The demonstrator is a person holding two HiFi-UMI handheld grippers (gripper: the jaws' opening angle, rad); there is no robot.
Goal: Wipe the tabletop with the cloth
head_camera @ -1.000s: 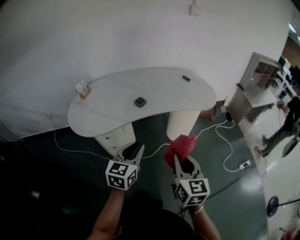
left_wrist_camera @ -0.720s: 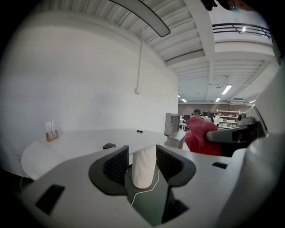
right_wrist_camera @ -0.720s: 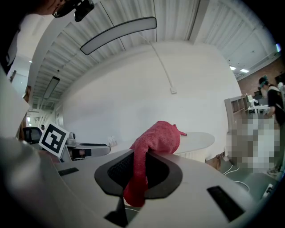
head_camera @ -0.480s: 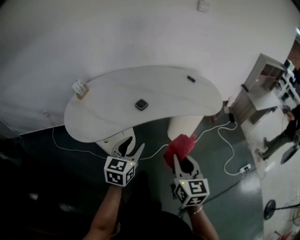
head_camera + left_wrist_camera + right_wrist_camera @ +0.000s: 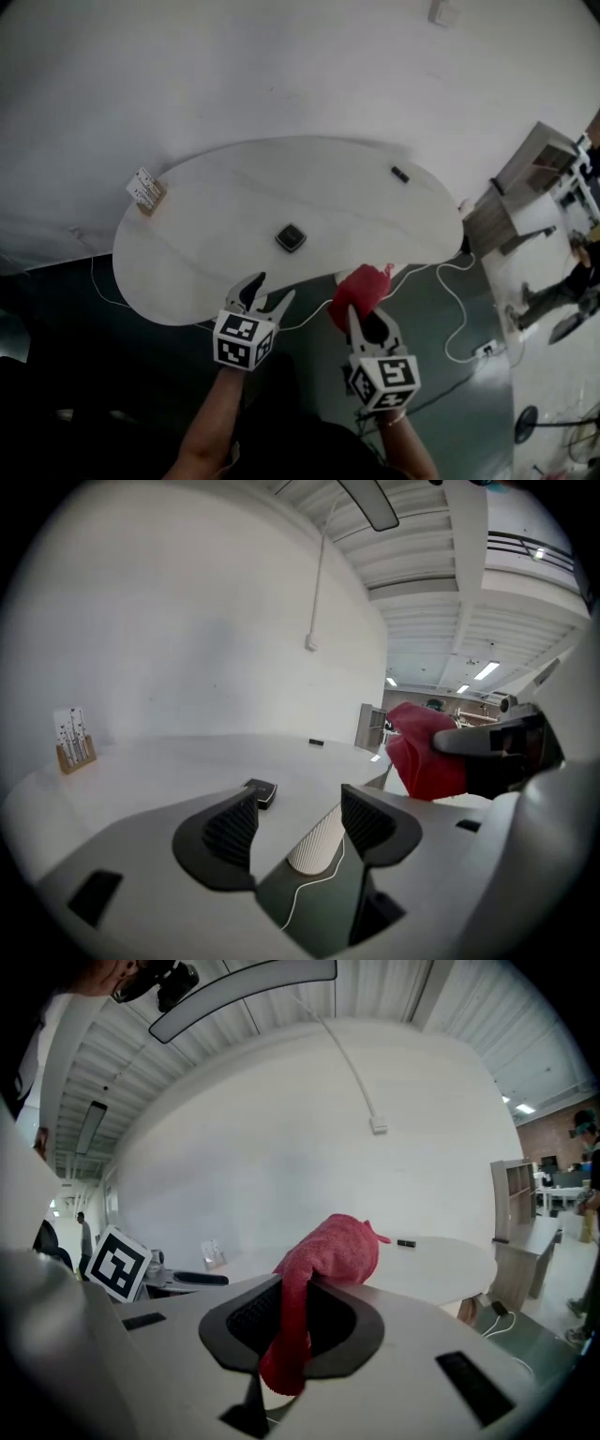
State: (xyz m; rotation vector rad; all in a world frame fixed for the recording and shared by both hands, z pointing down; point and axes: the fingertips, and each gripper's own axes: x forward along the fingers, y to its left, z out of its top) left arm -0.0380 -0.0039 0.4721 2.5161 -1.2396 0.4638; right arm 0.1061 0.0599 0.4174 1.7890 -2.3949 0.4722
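The left gripper (image 5: pixel 270 291) is hovering empty at the bench's (image 5: pixel 216 234) near edge, its jaws having just been opening. To its right, the right gripper (image 5: pixel 359 317) is clenching the red cloth (image 5: pixel 361 289), with the bench top lying just beyond.

Card holder (image 5: pixel 144 191), black puck (image 5: pixel 291 238), side shelf (image 5: pixel 514 199)

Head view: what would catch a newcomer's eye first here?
The red cloth stands out, clamped in the jaws of the right gripper at the table's near edge. Beyond it spreads the white kidney-shaped tabletop, almost bare, with a small dark square object near its middle.
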